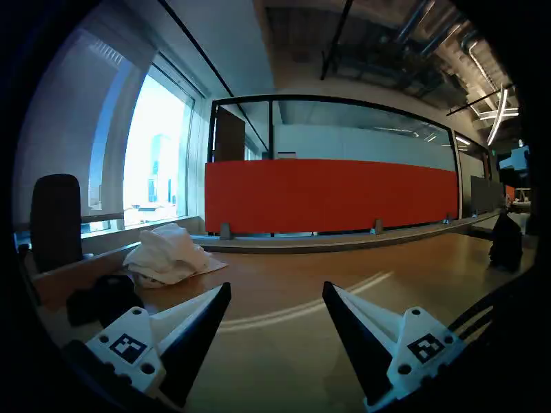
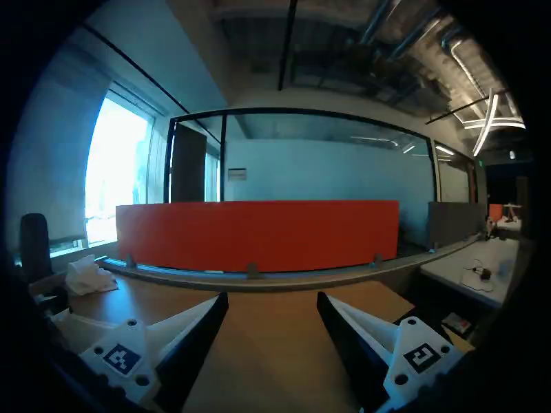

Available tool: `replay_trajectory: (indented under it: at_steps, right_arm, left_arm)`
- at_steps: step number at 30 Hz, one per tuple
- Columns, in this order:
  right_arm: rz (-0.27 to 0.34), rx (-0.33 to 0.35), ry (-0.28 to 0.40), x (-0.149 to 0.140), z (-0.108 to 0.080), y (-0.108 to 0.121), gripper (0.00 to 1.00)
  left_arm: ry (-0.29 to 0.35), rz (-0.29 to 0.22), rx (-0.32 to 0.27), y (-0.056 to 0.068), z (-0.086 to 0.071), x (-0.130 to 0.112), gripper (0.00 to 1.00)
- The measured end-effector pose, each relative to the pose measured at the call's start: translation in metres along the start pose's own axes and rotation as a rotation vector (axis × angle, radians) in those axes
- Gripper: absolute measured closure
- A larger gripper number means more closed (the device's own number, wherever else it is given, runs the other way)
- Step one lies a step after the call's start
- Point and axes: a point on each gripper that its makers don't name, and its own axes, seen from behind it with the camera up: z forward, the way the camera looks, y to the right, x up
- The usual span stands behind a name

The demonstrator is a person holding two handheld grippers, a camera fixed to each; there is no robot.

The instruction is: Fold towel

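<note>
Your towel (image 1: 167, 255) lies bunched at the table (image 1: 310, 358) left edge. It's soft, light, floppy, so pinch a loose corner. Left gripper (image 1: 275, 286) and right gripper (image 2: 272, 296) jaws are spread, empty.

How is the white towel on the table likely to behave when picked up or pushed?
The towel lies in a rumpled heap, so it is probably floppy and would sag from one pinch. It looks like soft cloth, likely light. On the smooth table, a push may bunch it.
</note>
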Motion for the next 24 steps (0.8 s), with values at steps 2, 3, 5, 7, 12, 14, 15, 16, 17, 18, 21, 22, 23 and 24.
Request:
replay_trajectory:
  at_steps: [2,3,5,7,12,14,15,16,17,18,21,22,23,24]
  right_arm:
    - [0.001,-0.003,0.000,-0.002,0.000,0.002,0.00]
    - [0.002,-0.004,0.000,-0.002,0.000,0.003,0.00]
    - [0.004,-0.005,-0.001,-0.004,0.001,0.004,0.00]
    - [0.006,-0.005,-0.002,-0.005,0.002,0.005,0.00]
    - [0.007,-0.006,-0.003,-0.007,0.004,0.006,0.00]
    - [0.007,-0.005,-0.005,-0.008,0.004,0.006,0.00]
    - [0.006,-0.005,-0.006,-0.008,0.004,0.006,0.00]
    - [0.006,-0.006,-0.005,-0.008,0.004,0.006,0.00]
    - [0.006,-0.006,-0.004,-0.008,0.004,0.007,0.00]
    - [0.006,-0.007,-0.003,-0.009,0.004,0.007,0.00]
    - [0.007,-0.007,-0.004,-0.012,0.005,0.008,0.00]
    - [0.005,-0.008,-0.004,-0.013,0.005,0.010,0.00]
    - [0.003,-0.010,-0.004,-0.014,0.005,0.011,0.00]
    - [0.001,-0.011,-0.003,-0.015,0.006,0.012,0.00]
  left_arm:
    - [0.003,-0.004,0.004,-0.002,0.000,0.000,0.01]
    - [0.004,-0.006,0.006,-0.003,0.001,0.000,0.01]
    - [0.004,-0.003,0.010,-0.005,0.001,0.000,0.01]
    - [0.004,-0.002,0.013,-0.006,0.001,0.000,0.01]
    - [0.004,-0.003,0.016,-0.007,0.001,0.000,0.01]
    - [0.004,-0.003,0.017,-0.007,0.000,-0.001,0.01]
    - [0.004,-0.003,0.018,-0.007,0.000,-0.001,0.01]
    - [0.004,-0.003,0.018,-0.007,0.000,-0.001,0.01]
    - [0.004,-0.002,0.018,-0.006,0.000,-0.001,0.01]
    - [0.004,-0.002,0.019,-0.006,0.000,-0.001,0.01]
    - [0.005,-0.002,0.018,-0.005,0.000,0.000,0.01]
    - [0.005,-0.001,0.018,-0.005,0.000,0.000,0.01]
    - [0.005,-0.001,0.018,-0.005,0.000,0.000,0.01]
    - [0.005,-0.001,0.018,-0.005,0.000,0.000,0.01]
